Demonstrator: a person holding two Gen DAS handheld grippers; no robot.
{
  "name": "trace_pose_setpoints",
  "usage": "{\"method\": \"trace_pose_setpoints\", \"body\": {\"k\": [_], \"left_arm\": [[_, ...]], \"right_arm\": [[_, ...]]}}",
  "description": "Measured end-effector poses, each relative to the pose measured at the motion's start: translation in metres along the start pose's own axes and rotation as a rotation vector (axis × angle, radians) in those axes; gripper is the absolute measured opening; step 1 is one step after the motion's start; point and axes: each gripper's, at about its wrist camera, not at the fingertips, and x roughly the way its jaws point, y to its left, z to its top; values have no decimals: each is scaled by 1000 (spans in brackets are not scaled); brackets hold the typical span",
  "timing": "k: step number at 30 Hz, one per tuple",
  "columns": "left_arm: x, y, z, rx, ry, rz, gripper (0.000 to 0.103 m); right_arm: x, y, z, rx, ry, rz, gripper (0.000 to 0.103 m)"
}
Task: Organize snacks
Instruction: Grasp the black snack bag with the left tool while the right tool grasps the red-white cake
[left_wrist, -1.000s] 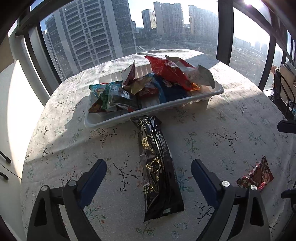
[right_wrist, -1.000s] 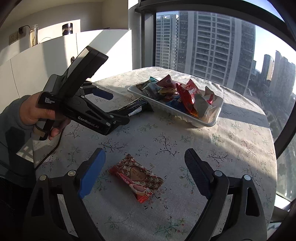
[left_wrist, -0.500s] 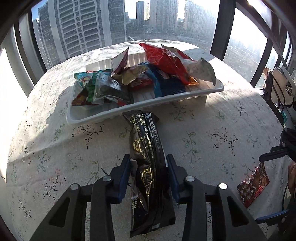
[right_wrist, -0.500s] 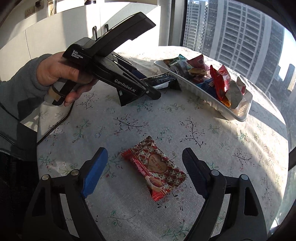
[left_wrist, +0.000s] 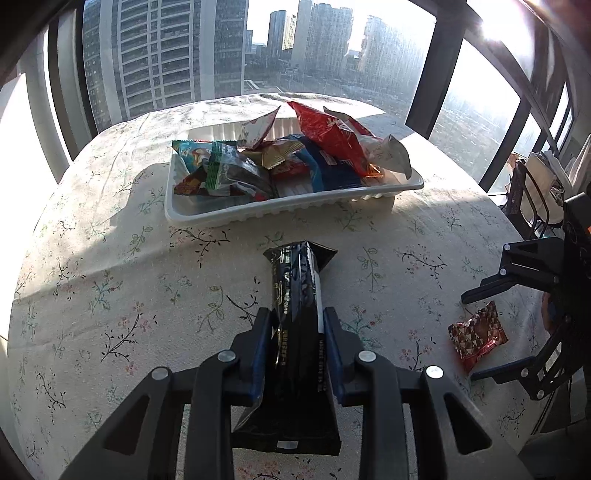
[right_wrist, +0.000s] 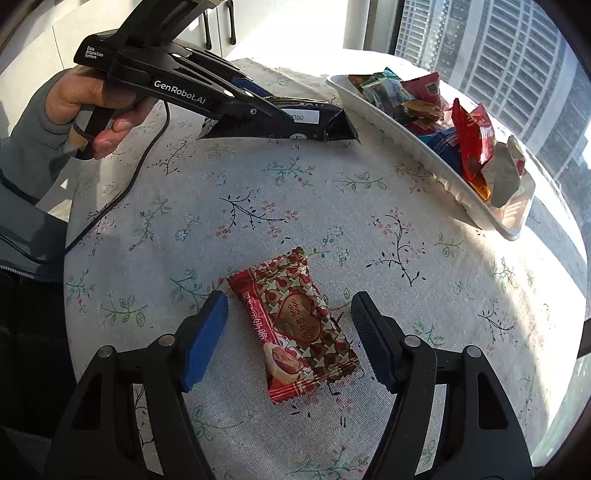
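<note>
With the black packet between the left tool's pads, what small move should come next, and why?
Probably lift the black packet slightly with the left tool, whose closing jaws already pinch it, then carry it to the white tray. Its far end looks still on the tablecloth.

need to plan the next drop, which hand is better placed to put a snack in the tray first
Left. The left gripper is closing on the black packet; the right gripper's closing jaws don't touch the red packet yet.

Left gripper (left_wrist: 295, 325) closing on black packet (left_wrist: 295, 314) (fingers touching sides).
</note>
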Motion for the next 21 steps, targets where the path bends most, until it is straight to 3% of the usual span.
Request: {"method": "trace_pose_setpoints", "body": {"k": [5, 9, 15, 21], "left_arm": [[0, 3, -7, 1, 10, 1, 30], [0, 4, -9, 7, 8, -3, 29], [-2, 6, -13, 3, 2, -13, 28], [-17, 17, -13, -47, -39, -54, 27]], "right_arm": [[2, -4, 6, -15, 43, 29, 53], [-4, 4, 5, -18, 58, 30, 36], [-11, 15, -2, 1, 25, -1, 29], [-36, 18, 2, 58, -104, -18, 29]]}}
